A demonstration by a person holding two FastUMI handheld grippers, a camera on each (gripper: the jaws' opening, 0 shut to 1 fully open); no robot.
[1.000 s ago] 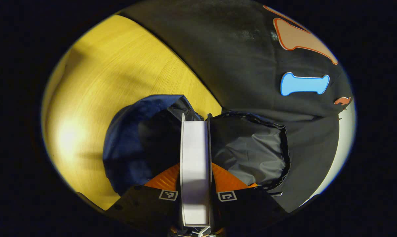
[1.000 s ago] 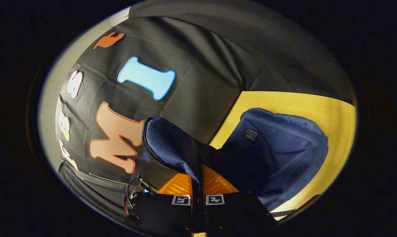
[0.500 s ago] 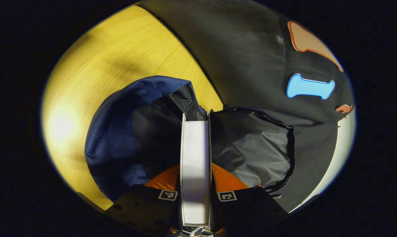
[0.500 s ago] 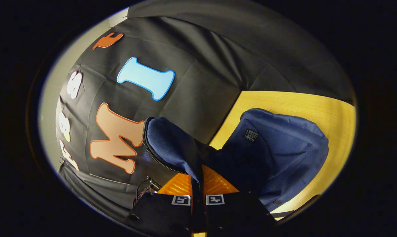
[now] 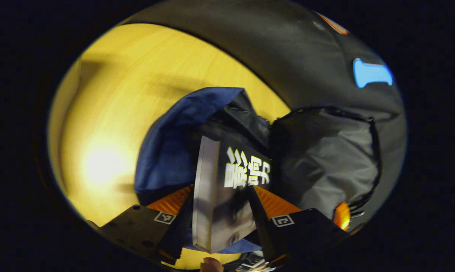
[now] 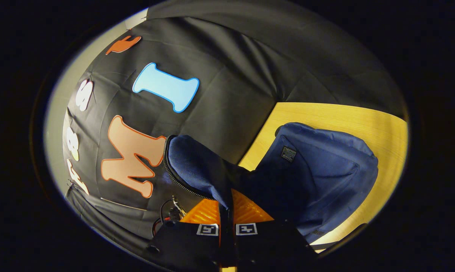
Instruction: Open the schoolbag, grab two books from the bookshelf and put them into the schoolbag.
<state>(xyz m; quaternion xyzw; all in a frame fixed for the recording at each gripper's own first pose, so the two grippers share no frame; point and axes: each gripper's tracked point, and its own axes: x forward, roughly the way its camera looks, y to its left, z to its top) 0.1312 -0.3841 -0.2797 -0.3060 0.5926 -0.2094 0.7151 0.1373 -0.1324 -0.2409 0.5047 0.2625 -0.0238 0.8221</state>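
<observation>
Currently we log: navy fabric schoolbag (image 6: 318, 177) on yellow wooden bench (image 5: 110, 113), open | right gripper (image 6: 227, 211) clamped on its zip-edged flap (image 6: 197, 170) | left gripper (image 5: 221, 206) apart around dark-covered book (image 5: 227, 189) tipping into mouth | remaining books: unclear.

Yellow wood table (image 5: 136, 83) — black cloth wall (image 6: 250, 68).

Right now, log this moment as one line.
left gripper: open, book tilting into bag | right gripper: shut on flap

Yellow wooden table (image 5: 136, 94), the open blue schoolbag (image 6: 325, 177) directly on it.
</observation>
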